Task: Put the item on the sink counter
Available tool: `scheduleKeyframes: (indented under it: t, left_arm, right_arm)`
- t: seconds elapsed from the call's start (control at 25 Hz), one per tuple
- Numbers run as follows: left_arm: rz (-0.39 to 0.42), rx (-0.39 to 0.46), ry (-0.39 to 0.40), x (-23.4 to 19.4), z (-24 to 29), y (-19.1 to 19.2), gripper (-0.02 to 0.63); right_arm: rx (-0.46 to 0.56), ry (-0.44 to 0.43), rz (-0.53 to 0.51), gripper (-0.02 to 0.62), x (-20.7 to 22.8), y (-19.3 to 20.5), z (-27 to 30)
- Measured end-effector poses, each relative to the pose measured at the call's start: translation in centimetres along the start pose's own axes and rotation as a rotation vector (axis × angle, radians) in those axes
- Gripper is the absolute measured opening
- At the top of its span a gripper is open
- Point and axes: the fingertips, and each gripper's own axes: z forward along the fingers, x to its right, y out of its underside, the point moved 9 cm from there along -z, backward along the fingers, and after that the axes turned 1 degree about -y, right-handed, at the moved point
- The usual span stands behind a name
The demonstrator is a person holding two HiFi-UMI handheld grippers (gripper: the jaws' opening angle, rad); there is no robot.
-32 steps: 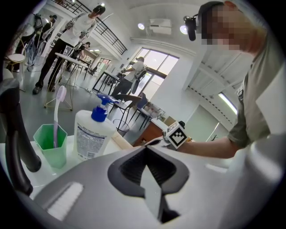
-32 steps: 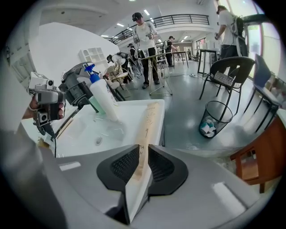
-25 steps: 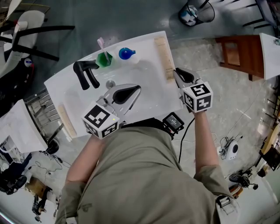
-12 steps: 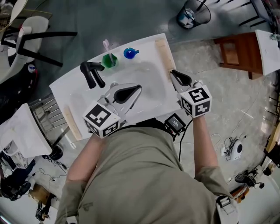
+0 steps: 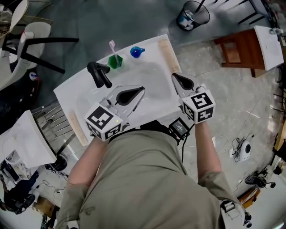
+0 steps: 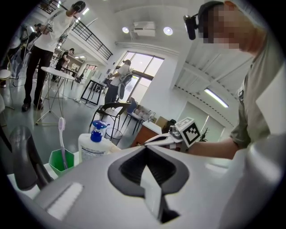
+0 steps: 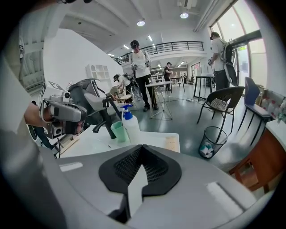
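Counter point(image 5: 73, 91) under closed, seemingly empty grippers point(image 5: 138, 91) point(image 5: 175, 77)

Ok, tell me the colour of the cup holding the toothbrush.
Green; the cup shows best in the left gripper view.

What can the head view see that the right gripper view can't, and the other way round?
Only the head view: the person's olive shirt from above and a white gadget on the floor. Only the right gripper view: people standing in a hall, a balcony railing and ceiling lights. Both: the black faucet, green cup, blue-topped pump bottle, wire bin and the left tool.
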Motion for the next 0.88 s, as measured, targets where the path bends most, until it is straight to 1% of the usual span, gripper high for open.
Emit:
scheduleKeyframes:
  t: [0.52, 0.88]
  left_arm:
    - [0.059, 0.008, 0.068, 1.3, -3.3, -0.2, 0.006]
    - [0.089, 0.016, 0.1, 1.8, -4.8, -0.4, 0.006]
  right_arm:
    - [0.091, 0.053, -0.007, 0.011, -6.3, -1.0, -2.9]
    - [0.141, 0.08, -0.015, 0.011, -9.6, -1.6, -3.8]
